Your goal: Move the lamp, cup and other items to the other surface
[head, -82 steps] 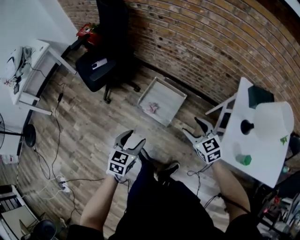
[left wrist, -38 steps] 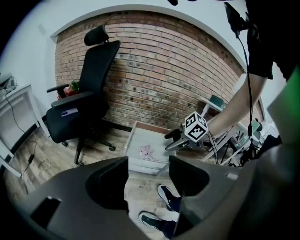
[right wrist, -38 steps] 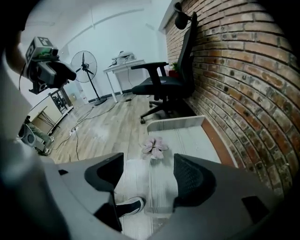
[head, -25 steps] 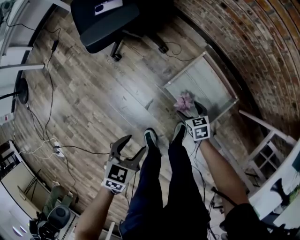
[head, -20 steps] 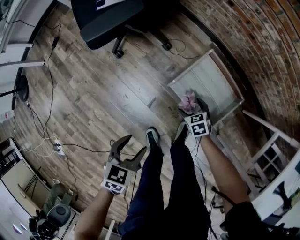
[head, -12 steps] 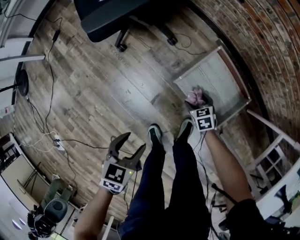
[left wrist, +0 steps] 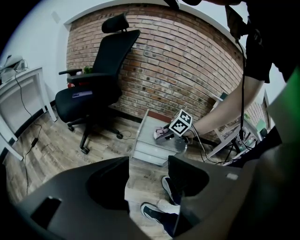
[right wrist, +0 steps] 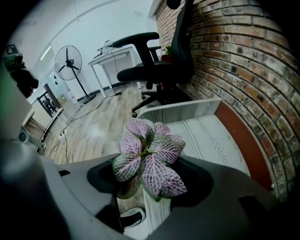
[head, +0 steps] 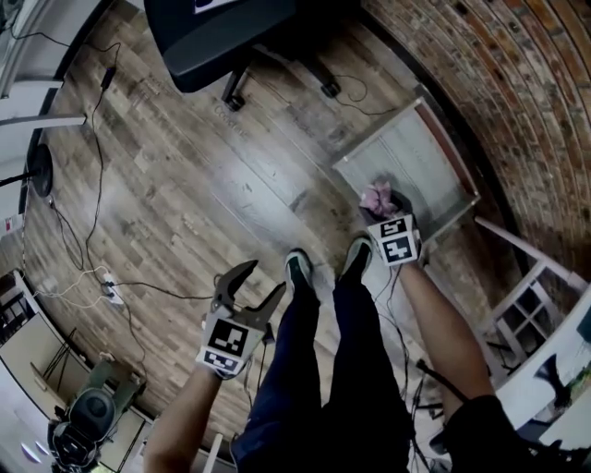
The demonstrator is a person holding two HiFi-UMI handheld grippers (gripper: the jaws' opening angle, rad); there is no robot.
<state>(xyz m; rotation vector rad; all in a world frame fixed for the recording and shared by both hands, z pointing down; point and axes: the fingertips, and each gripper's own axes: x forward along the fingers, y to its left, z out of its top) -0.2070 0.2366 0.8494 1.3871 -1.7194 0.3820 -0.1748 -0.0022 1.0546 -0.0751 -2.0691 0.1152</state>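
A small plant with pink-veined leaves (head: 379, 196) stands at the near edge of a low grey tray-like table (head: 416, 152) on the floor by the brick wall. My right gripper (head: 383, 207) reaches down to it. In the right gripper view the plant (right wrist: 150, 159) sits between the jaws, which are closing. Its leaves hide the pot and the pads, so contact does not show. In the left gripper view, the plant (left wrist: 161, 132) shows beside the right gripper's marker cube. My left gripper (head: 260, 282) hangs open over the wood floor, holding nothing.
A black office chair (head: 231, 28) stands beyond the tray. Cables and a power strip (head: 109, 282) lie on the floor to the left. A white table (head: 554, 369) and its leg frame stand at the right. My shoes (head: 297, 268) are between the grippers.
The right gripper has come down around the plant at the tray's edge, and its jaws have narrowed. The left gripper has stayed open and almost still.
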